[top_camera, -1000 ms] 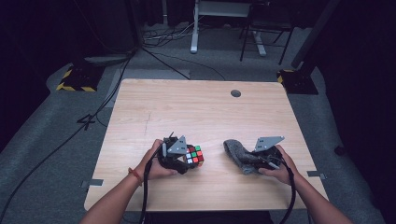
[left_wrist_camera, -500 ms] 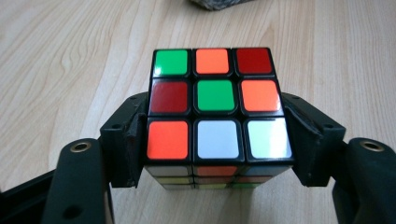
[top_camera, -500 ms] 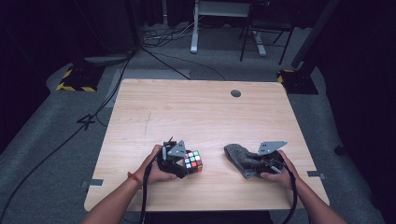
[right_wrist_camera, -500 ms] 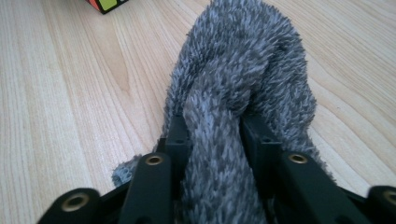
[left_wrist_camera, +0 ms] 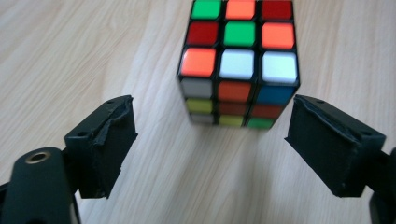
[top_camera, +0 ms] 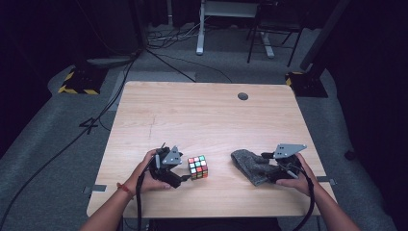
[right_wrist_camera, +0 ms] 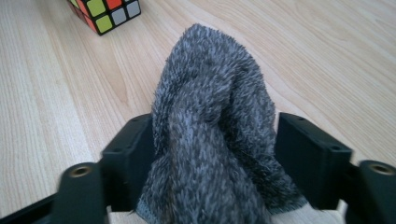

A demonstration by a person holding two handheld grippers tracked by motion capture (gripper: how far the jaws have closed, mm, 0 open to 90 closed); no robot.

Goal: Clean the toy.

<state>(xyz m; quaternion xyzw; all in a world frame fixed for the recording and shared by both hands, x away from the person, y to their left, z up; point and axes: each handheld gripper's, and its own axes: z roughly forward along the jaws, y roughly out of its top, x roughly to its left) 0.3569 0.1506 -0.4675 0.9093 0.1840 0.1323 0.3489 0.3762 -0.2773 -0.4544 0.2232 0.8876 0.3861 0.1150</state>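
The puzzle cube [top_camera: 197,166] sat on the wooden bench [top_camera: 207,115], near the bench's front edge and left of its middle. The left hand-held gripper [top_camera: 185,175] lay just to the left of the cube, held by the person's left hand [top_camera: 151,172]. In the left gripper view its two black jaws stood apart, one on each side of the cube [left_wrist_camera: 239,60] but nearer the camera than it, with bare wood between each pad and the cube; nothing was gripped. Those jaws had just been opening, and the cube stood free between and beyond them, resting flat on the bench with a mixed face of green, orange, red and white squares turned upward.

To the right of the cube, well apart from it, a grey fuzzy cloth [top_camera: 250,165] lay bunched on the bench. The right hand-held gripper [top_camera: 269,168], held in the person's right hand [top_camera: 296,174], reached the cloth from the cloth's right side. In the right gripper view the cloth [right_wrist_camera: 212,126] rose in a soft hump between the two jaws, which stood wide; the left jaw touched the fabric's edge while a small gap showed by the right one. These jaws had also just been opening, so the cloth sat loose between them rather than pinched. A corner of the cube [right_wrist_camera: 105,13] showed beyond the cloth in that view.
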